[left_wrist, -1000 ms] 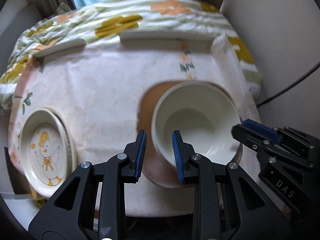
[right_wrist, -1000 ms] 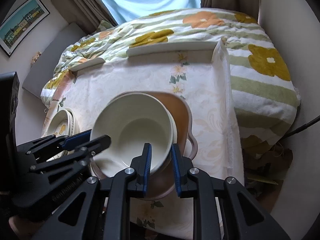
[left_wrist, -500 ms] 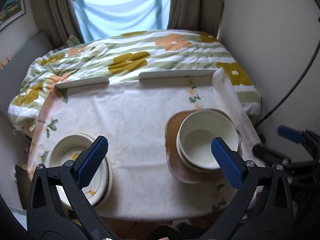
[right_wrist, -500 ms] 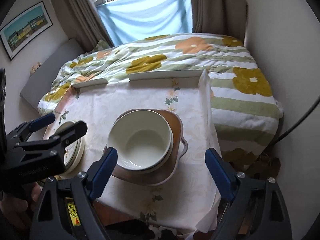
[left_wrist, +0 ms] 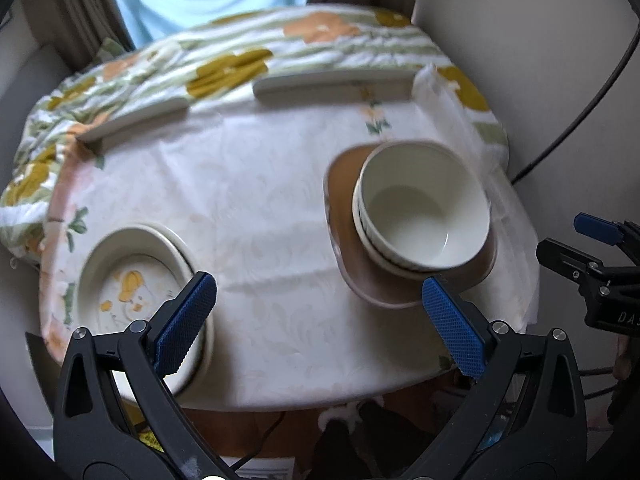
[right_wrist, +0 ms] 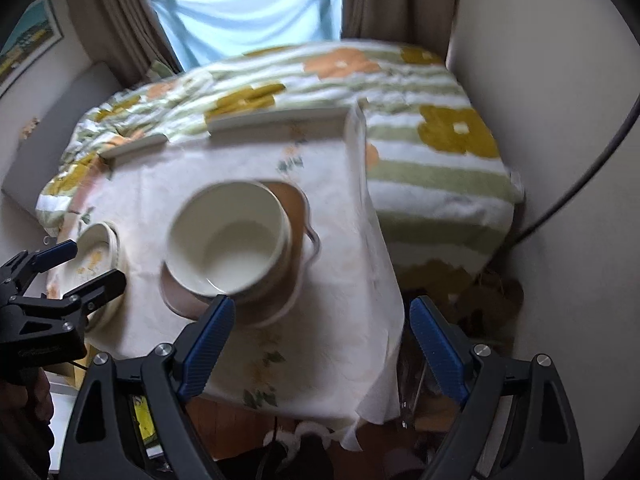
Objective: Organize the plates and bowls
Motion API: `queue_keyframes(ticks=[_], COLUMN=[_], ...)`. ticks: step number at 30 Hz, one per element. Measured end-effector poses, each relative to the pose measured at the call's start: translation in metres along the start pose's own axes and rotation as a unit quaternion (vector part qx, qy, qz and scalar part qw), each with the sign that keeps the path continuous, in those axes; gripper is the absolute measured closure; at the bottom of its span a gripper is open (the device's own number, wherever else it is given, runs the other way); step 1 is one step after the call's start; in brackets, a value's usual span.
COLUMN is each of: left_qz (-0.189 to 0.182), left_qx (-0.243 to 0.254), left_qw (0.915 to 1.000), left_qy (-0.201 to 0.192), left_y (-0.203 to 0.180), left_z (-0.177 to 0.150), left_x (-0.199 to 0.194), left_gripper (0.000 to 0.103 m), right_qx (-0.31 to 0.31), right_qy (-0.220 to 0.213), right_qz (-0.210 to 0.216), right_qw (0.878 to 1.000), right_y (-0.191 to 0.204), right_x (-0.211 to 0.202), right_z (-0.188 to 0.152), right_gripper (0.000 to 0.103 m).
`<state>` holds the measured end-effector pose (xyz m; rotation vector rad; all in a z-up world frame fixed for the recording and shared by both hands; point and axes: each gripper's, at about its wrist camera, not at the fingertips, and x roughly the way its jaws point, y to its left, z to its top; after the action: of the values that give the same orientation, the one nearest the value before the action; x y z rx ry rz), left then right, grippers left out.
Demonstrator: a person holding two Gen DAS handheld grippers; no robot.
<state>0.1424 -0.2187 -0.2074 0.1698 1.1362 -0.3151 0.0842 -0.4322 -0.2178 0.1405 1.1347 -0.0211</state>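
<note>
Stacked white bowls [left_wrist: 422,212] sit on a brown plate [left_wrist: 344,216] at the table's right side; they also show in the right wrist view [right_wrist: 230,240] on the brown plate [right_wrist: 298,216]. A stack of cream plates with a yellow cartoon print [left_wrist: 136,280] lies at the left front corner, also in the right wrist view [right_wrist: 96,252]. My left gripper [left_wrist: 320,320] is open and empty above the front edge. My right gripper [right_wrist: 320,340] is open and empty, off the table's front right.
The small table wears a pale floral cloth [left_wrist: 248,184]. Two white bars [left_wrist: 332,84] lie along its far edge. Behind is a bed with a flowered blanket [right_wrist: 420,152]. A wall [left_wrist: 540,60] with a black cable stands close on the right.
One second ago both grippers were shut at the bowl's rim. Both have since opened wide and drawn back from the bowls, which stay on the brown plate. The views are slightly blurred now.
</note>
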Motion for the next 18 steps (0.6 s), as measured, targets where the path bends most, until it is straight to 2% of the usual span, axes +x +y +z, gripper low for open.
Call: queue_keyframes(ticks=[2,6,7,9,15,17,18], left_qz=[-0.007,-0.010,-0.008,0.001,0.004,-0.005,-0.007], left_qx=[0.000,-0.002,-0.002,0.003,0.021,0.025,0.028], left_qw=[0.9998,0.9985,0.9980,0.9969,0.9936,0.9928,0.9925], left_qy=[0.021,0.054,0.063,0.078,0.111,0.117,0.119], left_y=[-0.001,-0.001,-0.002,-0.003,-0.010,-0.013,-0.015], left_z=[0.001,0.002,0.003,0.006,0.012,0.014,0.015], left_x=[0.014,0.037,0.043,0.053,0.078,0.084,0.087], left_gripper=[0.001,0.003,0.008,0.016,0.038,0.053,0.055], right_qx=[0.002,-0.013,-0.016,-0.021,-0.055,-0.069,-0.074], right_qy=[0.027,0.048,0.054,0.070,0.113,0.124,0.130], right_qz=[0.002,0.004,0.007,0.017,0.029,0.034,0.038], right_qw=[1.000,0.999,0.998,0.997,0.992,0.989,0.988], right_y=[-0.004,-0.005,-0.005,-0.004,0.009,0.014,0.016], right_x=[0.014,0.033,0.037,0.047,0.076,0.085,0.089], right_z=[-0.001,0.003,0.005,0.010,0.018,0.020,0.020], right_gripper=[0.016,0.018,0.020,0.035,0.054,0.058,0.062])
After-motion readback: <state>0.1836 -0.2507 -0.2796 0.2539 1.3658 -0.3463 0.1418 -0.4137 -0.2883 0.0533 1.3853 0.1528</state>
